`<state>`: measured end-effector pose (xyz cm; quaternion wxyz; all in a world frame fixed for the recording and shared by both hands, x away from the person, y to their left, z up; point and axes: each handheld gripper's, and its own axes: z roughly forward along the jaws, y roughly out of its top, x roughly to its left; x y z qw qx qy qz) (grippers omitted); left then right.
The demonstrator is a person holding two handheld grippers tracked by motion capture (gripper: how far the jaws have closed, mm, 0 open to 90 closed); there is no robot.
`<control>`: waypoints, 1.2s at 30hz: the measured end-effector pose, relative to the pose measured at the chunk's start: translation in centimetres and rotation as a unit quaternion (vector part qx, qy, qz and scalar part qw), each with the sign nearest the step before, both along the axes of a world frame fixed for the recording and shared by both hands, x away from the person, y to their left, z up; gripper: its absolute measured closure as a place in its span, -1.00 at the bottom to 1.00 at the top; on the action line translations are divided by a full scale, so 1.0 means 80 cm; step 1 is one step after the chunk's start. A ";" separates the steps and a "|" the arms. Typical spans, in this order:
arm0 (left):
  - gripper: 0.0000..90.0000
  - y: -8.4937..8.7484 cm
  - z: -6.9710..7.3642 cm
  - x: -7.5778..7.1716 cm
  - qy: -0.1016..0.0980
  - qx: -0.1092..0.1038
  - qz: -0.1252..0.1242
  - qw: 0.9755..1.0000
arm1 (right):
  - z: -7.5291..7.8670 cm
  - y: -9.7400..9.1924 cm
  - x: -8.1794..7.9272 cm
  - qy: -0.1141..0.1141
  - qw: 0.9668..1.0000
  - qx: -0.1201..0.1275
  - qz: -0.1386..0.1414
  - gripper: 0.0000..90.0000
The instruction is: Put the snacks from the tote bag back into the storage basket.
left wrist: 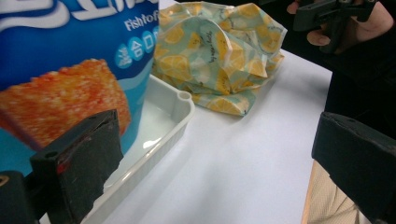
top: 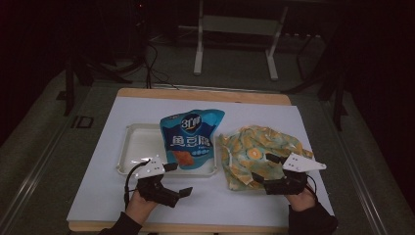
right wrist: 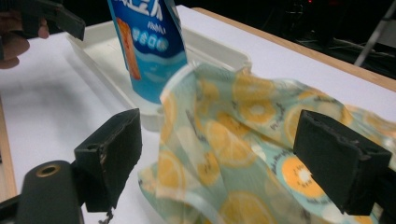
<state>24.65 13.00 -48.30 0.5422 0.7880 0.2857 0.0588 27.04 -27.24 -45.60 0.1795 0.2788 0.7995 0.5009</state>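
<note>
Crumpled orange-print cloth (right wrist: 243,154) heaped right between the wide-open jaws of the right gripper (right wrist: 219,158), not pinched yet. Just beyond it, blue snack bag (top: 191,139) standing in the white tray (top: 134,147). Left gripper (top: 177,178) gaping too, holding nothing, tray corner by its near jaw.

One blue snack bag (top: 191,138), standing mid-frame. One white tray (top: 134,147) under it, left of centre. One crumpled orange-print cloth (top: 254,147), right of centre. One white sheet (top: 205,205) covering one wooden table (top: 195,94). Two grippers: left gripper (top: 178,178) lower left, right gripper (top: 264,169) lower right, two black jaws each. One white frame (top: 235,29) on the floor, top centre.
</note>
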 end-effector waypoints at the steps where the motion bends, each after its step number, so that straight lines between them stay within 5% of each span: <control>1: -0.95 -0.003 -0.001 0.000 0.001 0.000 -0.005 1.000 | -0.002 -0.003 -0.001 0.001 1.000 -0.002 0.000 -0.67; 21: -0.95 -0.047 -0.017 0.013 -0.005 0.016 -0.064 0.998 | -0.022 -0.050 -0.020 -0.005 0.999 -0.002 -0.052 -0.68; 36: -0.95 -0.061 -0.029 0.015 -0.004 0.024 -0.075 0.997 | -0.033 -0.070 -0.026 -0.011 0.996 0.014 -0.085 -0.68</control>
